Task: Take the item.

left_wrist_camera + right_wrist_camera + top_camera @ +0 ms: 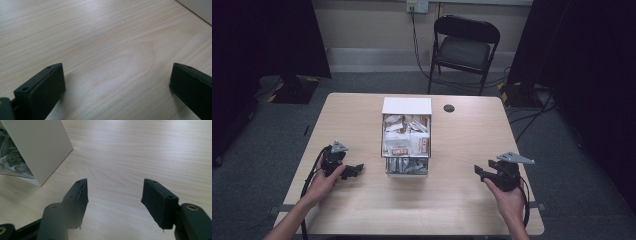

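Note:
A white open-topped box (407, 106) packed with several small packets (406, 136) stands in the middle of the wooden table (462, 200). My left gripper (358, 170) lies low on the table to the box's left, held in a hand and pointing at the box. Its jaws stand wide apart over bare wood (117, 82). To the right of the box my right gripper (479, 172) also points toward it. It is open, with nothing between its jaws (115, 195). The box's white side wall (37, 147) shows at the upper left of the right gripper view.
A round dark hole (449, 108) sits in the tabletop behind the box to the right. A black folding chair (464, 47) stands beyond the table, with cables (532, 117) on the floor near it. Dark curtains hang at both sides.

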A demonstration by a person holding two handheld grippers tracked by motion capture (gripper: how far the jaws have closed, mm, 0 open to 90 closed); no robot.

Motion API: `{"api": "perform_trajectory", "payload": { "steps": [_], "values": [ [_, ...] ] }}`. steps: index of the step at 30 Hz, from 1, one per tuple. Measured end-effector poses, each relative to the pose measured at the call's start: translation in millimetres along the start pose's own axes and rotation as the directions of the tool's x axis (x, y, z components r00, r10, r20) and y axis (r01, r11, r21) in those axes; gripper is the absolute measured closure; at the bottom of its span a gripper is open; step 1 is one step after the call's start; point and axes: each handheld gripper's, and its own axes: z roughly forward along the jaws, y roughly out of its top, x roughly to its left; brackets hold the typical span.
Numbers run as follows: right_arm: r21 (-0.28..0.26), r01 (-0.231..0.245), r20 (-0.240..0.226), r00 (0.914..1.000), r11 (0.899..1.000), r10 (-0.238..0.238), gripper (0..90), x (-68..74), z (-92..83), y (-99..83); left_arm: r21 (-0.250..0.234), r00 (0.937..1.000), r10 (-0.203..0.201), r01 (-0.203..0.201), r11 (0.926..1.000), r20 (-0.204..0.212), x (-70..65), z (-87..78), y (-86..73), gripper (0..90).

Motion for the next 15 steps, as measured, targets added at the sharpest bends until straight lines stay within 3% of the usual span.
{"api": "perform_trajectory", "payload": {
  "steps": [4, 6, 15],
  "values": [
    [-0.006, 0.009, -0.014, 0.9999, 1.0, -0.009, 37.6, 2.9, -5.1, 3.1, 0.0, 1.0, 0.0, 0.0, 1.0, 0.0, 0.0, 0.0, 0.0, 0.0],
    [-0.001, 0.034, 0.005, 0.9994, 0.999, -0.034, 35.6, 6.1, -7.7, 7.9, 0.0, 1.0, 0.0, 0.0, 1.0, 0.0, 0.0, 0.0, 0.0, 0.0],
    [-0.047, 0.019, -0.053, 0.9983, 0.999, -0.022, 38.0, 17.0, -21.0, 24.0, 0.0, 1.0, 0.0, 0.0, 1.0, 0.0, 0.0, 0.0, 0.0, 0.0]
  ]
}}
